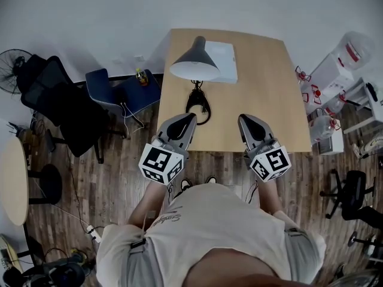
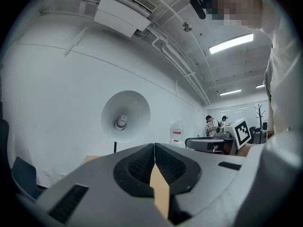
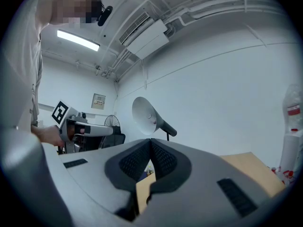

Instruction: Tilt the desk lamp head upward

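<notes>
Lamp head (image 1: 194, 61) is sitting over the middle of the bench (image 1: 263, 88) while we are holding left gripper (image 1: 191, 117) and right gripper (image 1: 243, 118) closed and empty, so shoving it unbraced is probably risking a topple.

The desk lamp (image 1: 195, 61) is set on the table (image 1: 269, 82), toward its far left part. A flat box (image 1: 226, 61) is laid on the table just right of the lamp's head, and a coiled cord (image 1: 199, 103) is laid in front of the lamp. The left gripper (image 1: 190, 118) and the right gripper (image 1: 244, 119) are held side by side over the table's near edge, well apart from the lamp. Chairs (image 1: 69, 109) are placed left of the table, and water jugs (image 1: 326, 124) right of it.
</notes>
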Tool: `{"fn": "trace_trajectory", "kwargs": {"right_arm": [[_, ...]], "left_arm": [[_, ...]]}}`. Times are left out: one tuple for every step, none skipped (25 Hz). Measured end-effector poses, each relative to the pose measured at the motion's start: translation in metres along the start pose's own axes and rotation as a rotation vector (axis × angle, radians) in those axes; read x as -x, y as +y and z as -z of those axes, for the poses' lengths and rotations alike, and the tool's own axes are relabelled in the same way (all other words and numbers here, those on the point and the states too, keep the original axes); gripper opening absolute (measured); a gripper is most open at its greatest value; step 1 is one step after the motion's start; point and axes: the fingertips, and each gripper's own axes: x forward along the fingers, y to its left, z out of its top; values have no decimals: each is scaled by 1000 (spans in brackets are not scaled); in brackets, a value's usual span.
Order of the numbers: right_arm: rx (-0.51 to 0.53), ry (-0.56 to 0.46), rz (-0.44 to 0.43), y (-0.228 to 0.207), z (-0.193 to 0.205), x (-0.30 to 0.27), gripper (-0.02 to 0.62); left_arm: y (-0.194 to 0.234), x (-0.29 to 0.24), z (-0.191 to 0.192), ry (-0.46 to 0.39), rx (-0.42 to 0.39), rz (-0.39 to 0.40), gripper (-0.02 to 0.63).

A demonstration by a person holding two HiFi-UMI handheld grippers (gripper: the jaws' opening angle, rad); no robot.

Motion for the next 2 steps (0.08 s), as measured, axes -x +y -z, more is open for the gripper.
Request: {"fn": "trace_trajectory", "kwargs": {"right_arm": [[2, -1, 0, 0, 1, -1, -5], [3, -1, -1, 1, 1, -1, -5]], "left_arm": [[1, 0, 0, 0, -2, 0, 15], [2, 0, 0, 1, -4, 0, 15]]}}
